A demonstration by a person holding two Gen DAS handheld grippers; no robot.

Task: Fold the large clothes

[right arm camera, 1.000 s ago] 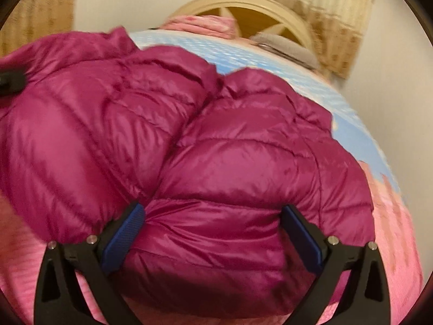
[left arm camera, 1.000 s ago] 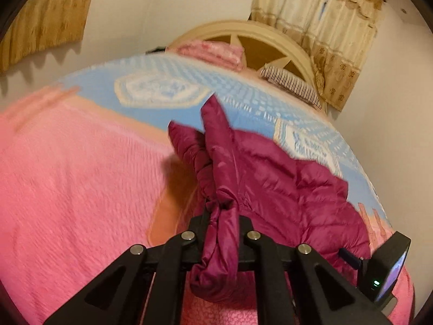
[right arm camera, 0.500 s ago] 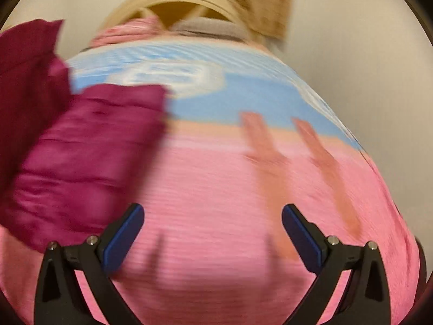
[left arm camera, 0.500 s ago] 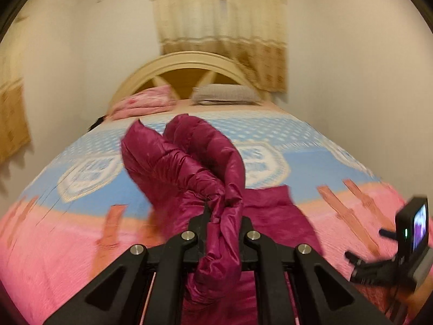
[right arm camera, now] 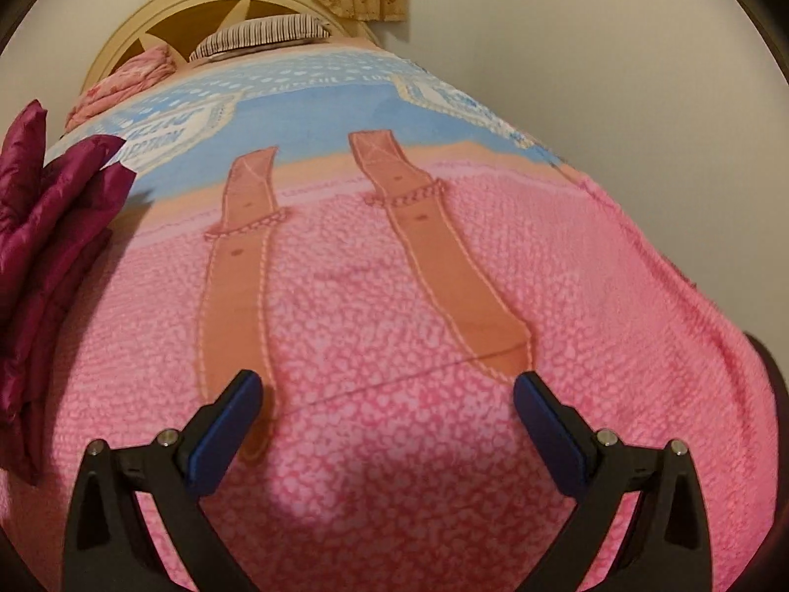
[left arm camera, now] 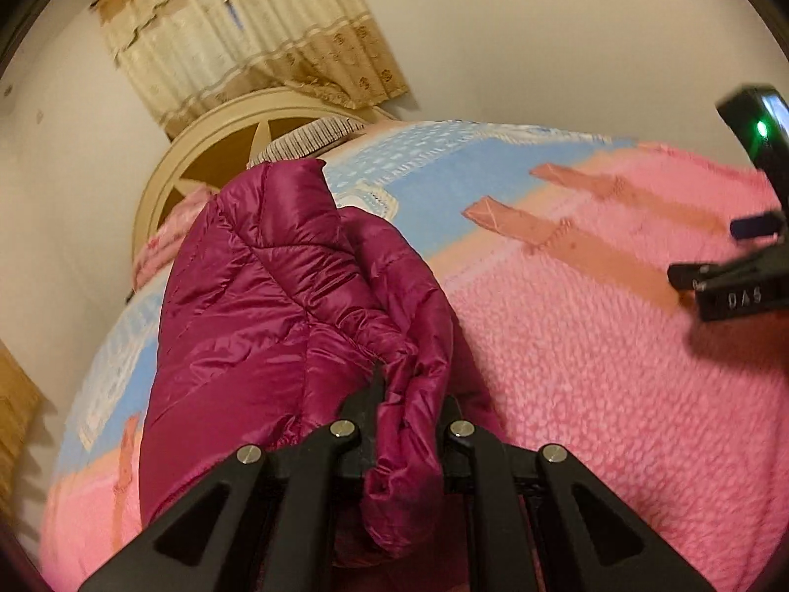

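Bare blanket (right arm camera: 394, 325) lies before the right claw (right arm camera: 387, 414) (apparently clear); jacket (right arm camera: 44, 246) crowds its left.

We look forward along each gripper from low over the bed (right arm camera: 444, 325), facing its headboard (left arm camera: 197, 148). Both views share the striped pillow (right arm camera: 261, 34), curtain (left arm camera: 256, 49) and jacket (left arm camera: 276, 296), which lies closest in our left view.

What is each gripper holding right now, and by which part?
The left gripper pinches the jacket by a bunched fold at its near edge. The right gripper is open and holds nothing.
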